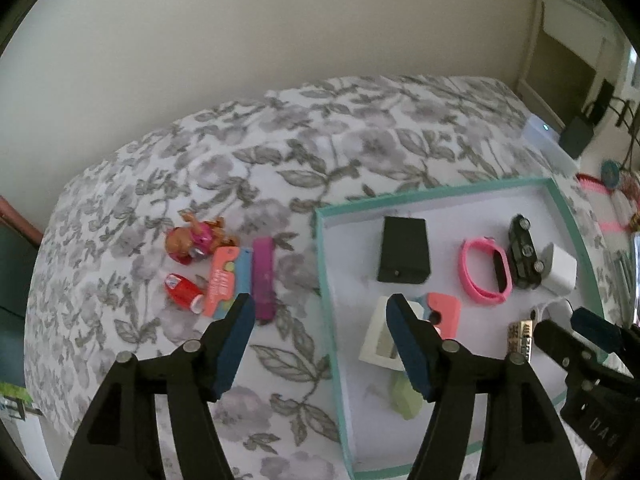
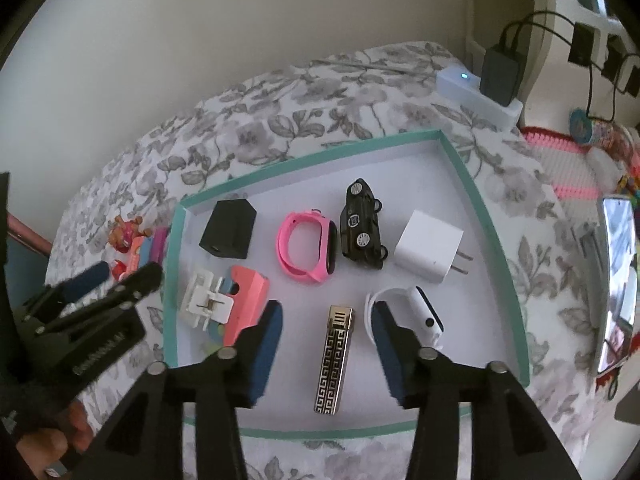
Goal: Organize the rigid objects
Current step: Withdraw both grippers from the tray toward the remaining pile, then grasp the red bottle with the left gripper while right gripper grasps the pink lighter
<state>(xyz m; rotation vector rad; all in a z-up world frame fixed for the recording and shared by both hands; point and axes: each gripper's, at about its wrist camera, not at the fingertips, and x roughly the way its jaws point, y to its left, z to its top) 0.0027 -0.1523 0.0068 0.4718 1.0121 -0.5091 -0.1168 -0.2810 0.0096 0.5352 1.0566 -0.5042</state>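
Both grippers spread, nothing between the jaws. The right gripper (image 2: 326, 336) hangs over the near part of the teal-rimmed tray (image 2: 472, 184), straddling the gold patterned lighter (image 2: 334, 360), which lies flat on the tray floor clear of both pads; looks like a just-set-down item, judged from the empty open jaws directly above it. The left gripper (image 1: 320, 344) sits over the tray's left rim, one finger above the bedspread (image 1: 280, 140), the other above the white clip (image 1: 380, 344) and coral card (image 1: 444, 312) inside the tray. Already in the tray, spaced in rough rows so they don't overlap: black box (image 2: 230, 232), pink band (image 2: 306, 244), black toy car (image 2: 362, 224), white charger (image 2: 430, 246), white band (image 2: 412, 312). Still out on the bedspread, left of the tray: puppy figure (image 1: 196, 240), red bottle (image 1: 184, 292), coral package (image 1: 222, 280), purple case (image 1: 264, 280), all bunched and touching. Likely the next picks, closest to the left gripper. Left wrist view shows that leftover cluster clearly plus a pale green item (image 1: 406, 396) near the clip; the right wrist view mostly hides the cluster behind the tray rim and the left gripper, but shows the lighter whole, the charger prongs, a hand (image 2: 48, 440) at near left and a phone (image 2: 618, 280) at right.
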